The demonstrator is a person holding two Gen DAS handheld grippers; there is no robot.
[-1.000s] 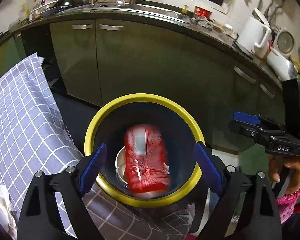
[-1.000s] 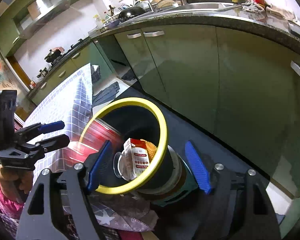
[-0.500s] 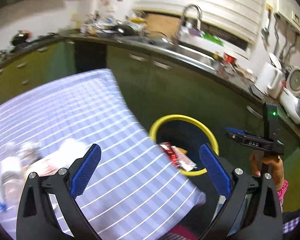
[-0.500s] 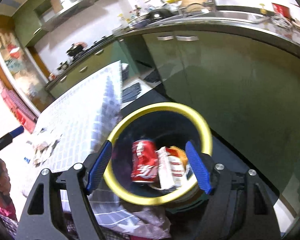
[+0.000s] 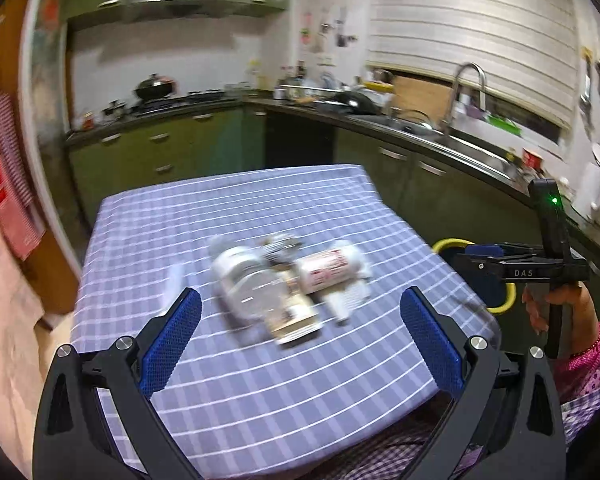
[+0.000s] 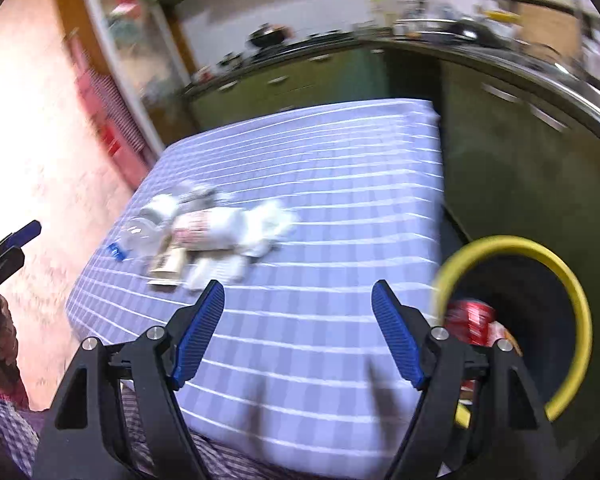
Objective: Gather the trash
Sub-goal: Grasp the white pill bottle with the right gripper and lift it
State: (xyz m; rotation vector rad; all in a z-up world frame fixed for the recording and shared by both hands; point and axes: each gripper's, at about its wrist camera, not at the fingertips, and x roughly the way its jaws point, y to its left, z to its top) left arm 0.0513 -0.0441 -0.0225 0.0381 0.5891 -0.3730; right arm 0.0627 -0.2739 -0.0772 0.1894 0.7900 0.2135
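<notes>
A blurred pile of trash point(image 5: 288, 280) lies mid-table on the purple checked cloth point(image 5: 260, 380): a clear plastic bottle point(image 5: 248, 284), a white and red wrapper point(image 5: 328, 270), a small carton and white tissue. It also shows in the right wrist view point(image 6: 208, 232). My left gripper point(image 5: 300, 344) is open and empty, above the cloth just short of the pile. My right gripper point(image 6: 298, 332) is open and empty over the table's near edge. The yellow-rimmed bin point(image 6: 572, 292) stands right of the table with a red can point(image 6: 470, 320) inside.
Green kitchen cabinets point(image 5: 440, 184) and a dark counter with a sink point(image 5: 468, 140) run behind and to the right of the table. A pink wall point(image 6: 48, 152) lies to the left. A white kettle point(image 5: 596, 196) stands on the counter.
The red can dropped from my left gripper into the bin. Both grippers then swung left from over the bin to face the table and the trash pile.
</notes>
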